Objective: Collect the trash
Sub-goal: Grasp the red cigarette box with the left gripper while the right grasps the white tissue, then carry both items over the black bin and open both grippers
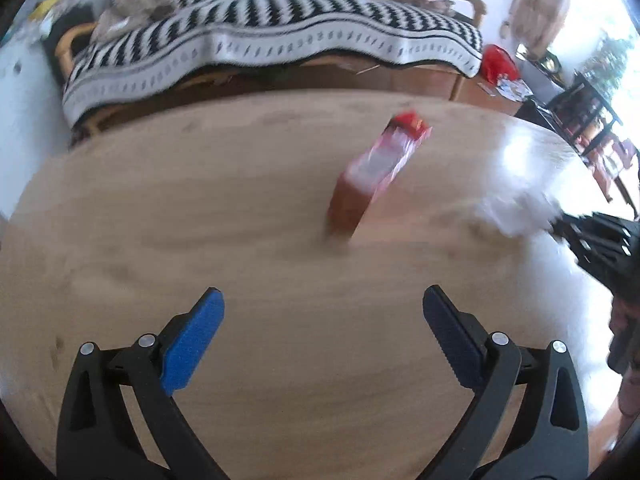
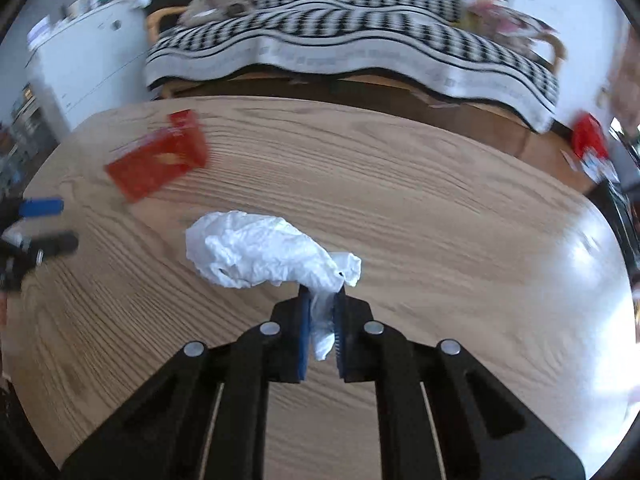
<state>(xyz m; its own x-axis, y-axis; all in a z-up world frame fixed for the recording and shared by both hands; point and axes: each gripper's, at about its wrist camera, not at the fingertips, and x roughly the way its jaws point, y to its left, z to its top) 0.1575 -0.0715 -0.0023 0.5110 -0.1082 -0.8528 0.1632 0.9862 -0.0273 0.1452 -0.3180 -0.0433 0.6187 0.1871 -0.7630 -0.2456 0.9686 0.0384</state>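
A red carton [image 1: 376,172] stands on the wooden table [image 1: 240,208], ahead of my left gripper [image 1: 323,300], which is open and empty above the table. The carton also shows in the right wrist view [image 2: 158,156] at the far left. My right gripper [image 2: 322,300] is shut on a crumpled white plastic bag [image 2: 260,250], whose bulk spreads out ahead and to the left of the fingers. In the left wrist view the bag [image 1: 516,208] is a blurred white shape at the right, with the right gripper's black frame [image 1: 600,240] beside it. The left gripper [image 2: 40,224] appears at the left edge of the right wrist view.
A sofa with a black-and-white striped blanket [image 1: 272,36] runs along the table's far side. A red bag [image 1: 498,62] and papers lie on a low surface at the back right. A white cabinet [image 2: 80,64] stands at the back left. Dark chairs [image 1: 588,112] stand at the right.
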